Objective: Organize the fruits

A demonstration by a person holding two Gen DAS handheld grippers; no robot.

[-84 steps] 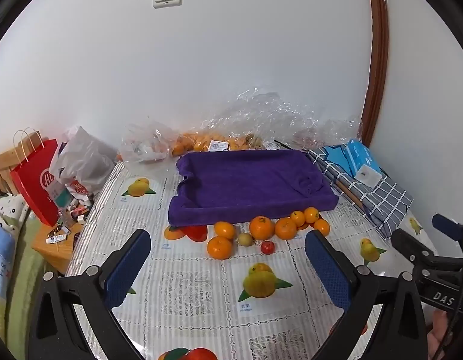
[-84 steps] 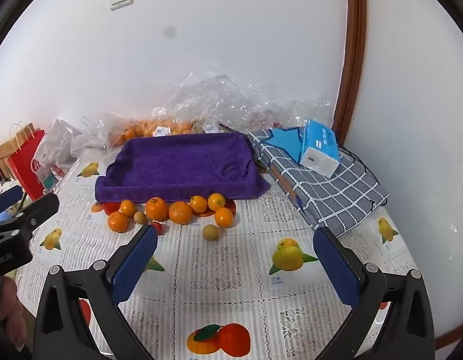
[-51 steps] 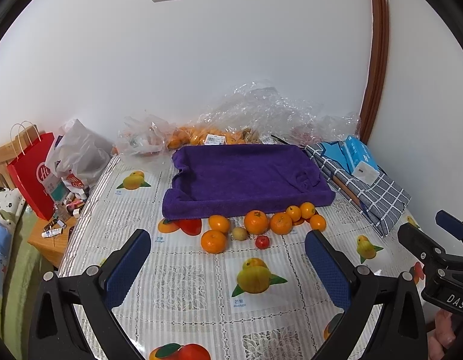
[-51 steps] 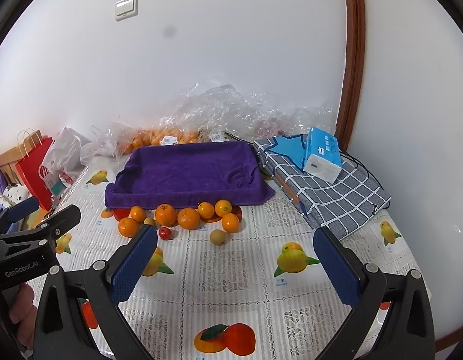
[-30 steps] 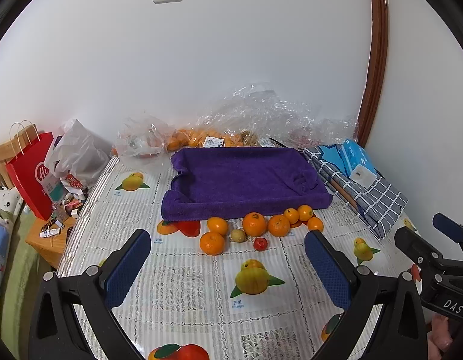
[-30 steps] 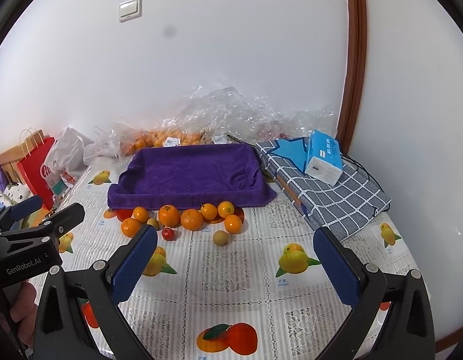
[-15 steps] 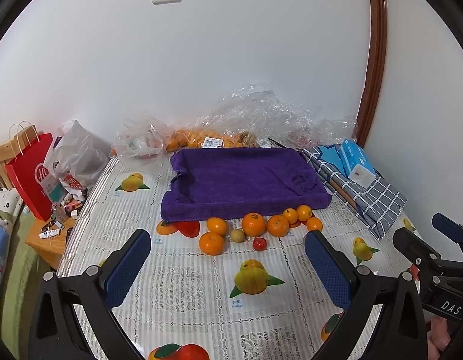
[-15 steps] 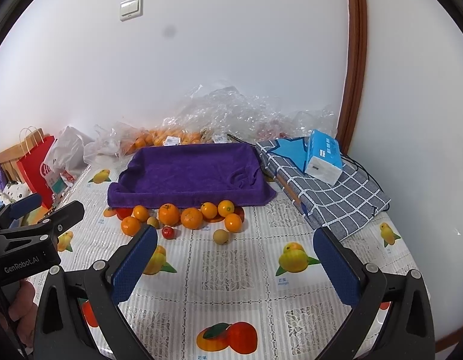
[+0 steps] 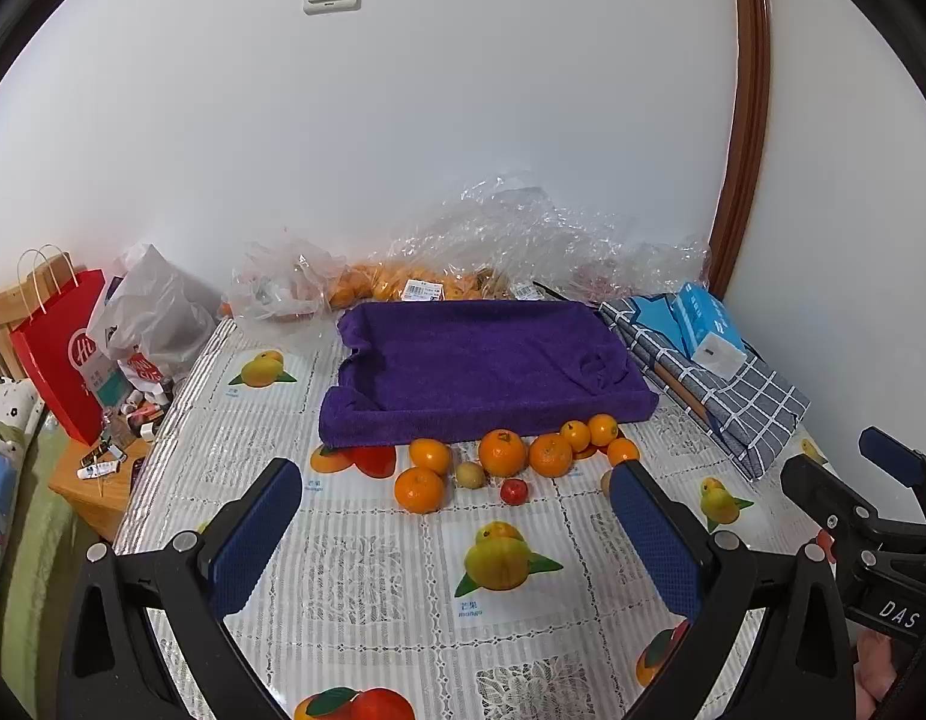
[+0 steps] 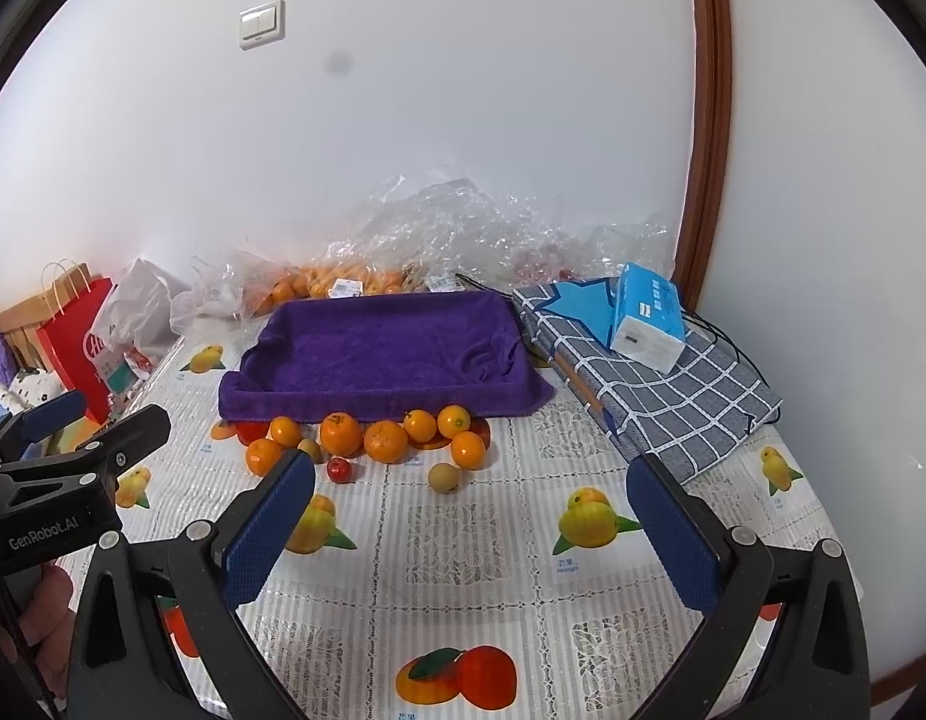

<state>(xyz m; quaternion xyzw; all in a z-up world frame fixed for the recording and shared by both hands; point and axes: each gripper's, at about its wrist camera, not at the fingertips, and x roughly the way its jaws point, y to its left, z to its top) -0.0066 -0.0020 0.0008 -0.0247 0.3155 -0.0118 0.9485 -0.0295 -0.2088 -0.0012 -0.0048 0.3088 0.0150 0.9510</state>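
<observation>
With both my left tongs (image 9: 456, 531) and right tongs (image 10: 472, 525) spread wide and empty, I feared nudging the round orange tangerines (image 10: 366, 435) off the tabletop's (image 10: 463, 540) near edge.

Fruit inside the clear plastic bags (image 9: 402, 282) at upper centre is too crumpled over to identify; tray under the purple towel (image 9: 481, 360) is hidden; small items (image 9: 117, 438) at left edge are indistinct.

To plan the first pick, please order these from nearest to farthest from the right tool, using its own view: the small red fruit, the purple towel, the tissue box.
1. Small red fruit: nearest the right tool, front left.
2. Purple towel: behind the fruit row, centre.
3. Tissue box: far right, on the checked cloth.
</observation>
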